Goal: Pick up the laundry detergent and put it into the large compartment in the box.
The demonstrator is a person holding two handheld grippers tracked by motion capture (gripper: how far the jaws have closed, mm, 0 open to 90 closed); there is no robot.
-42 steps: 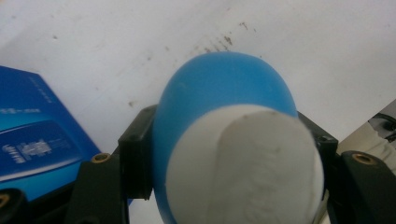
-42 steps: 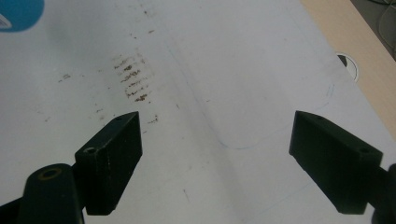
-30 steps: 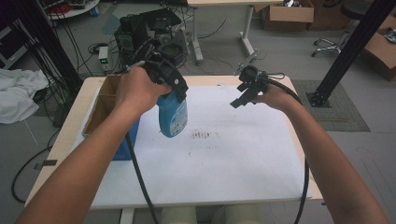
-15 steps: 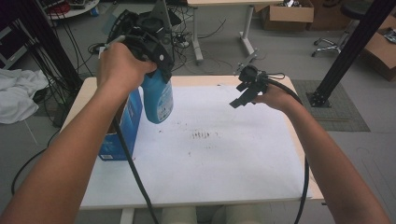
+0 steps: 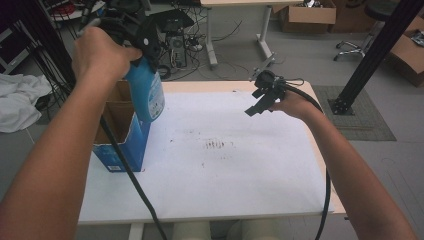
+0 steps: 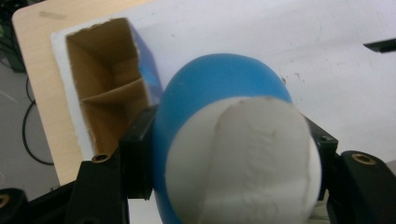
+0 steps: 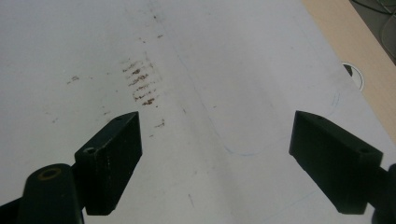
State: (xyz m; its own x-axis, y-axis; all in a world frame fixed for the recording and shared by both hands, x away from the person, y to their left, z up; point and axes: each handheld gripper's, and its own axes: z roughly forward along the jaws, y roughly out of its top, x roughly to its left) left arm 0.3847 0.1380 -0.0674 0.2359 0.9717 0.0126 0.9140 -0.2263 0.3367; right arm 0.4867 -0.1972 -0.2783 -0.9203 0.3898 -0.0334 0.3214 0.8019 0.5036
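A blue bottle (image 5: pixel 148 96) with a white cap (image 6: pixel 243 158) hangs in the air, with my left gripper (image 5: pixel 141 41) shut on its upper part. It hovers over the right edge of an open blue cardboard box (image 5: pixel 121 137) at the table's left side. The left gripper view looks down past the bottle (image 6: pixel 219 88) into the box (image 6: pixel 105 95), whose brown inside is split by dividers. My right gripper (image 5: pixel 259 102) is held above the far right of the table, open, with nothing between its jaws (image 7: pixel 215 154).
A white sheet (image 5: pixel 240 180) covers the table, with brown smudges (image 5: pixel 217 145) near its middle. Bare tan tabletop (image 7: pixel 345 42) shows along the edges. Behind the table are cables, computer gear and cardboard boxes; a black post (image 5: pixel 372 55) stands at the right.
My left gripper has lifted the blue bottle up and to the left, from over the sheet to above the box's edge. The right gripper has stayed where it was.
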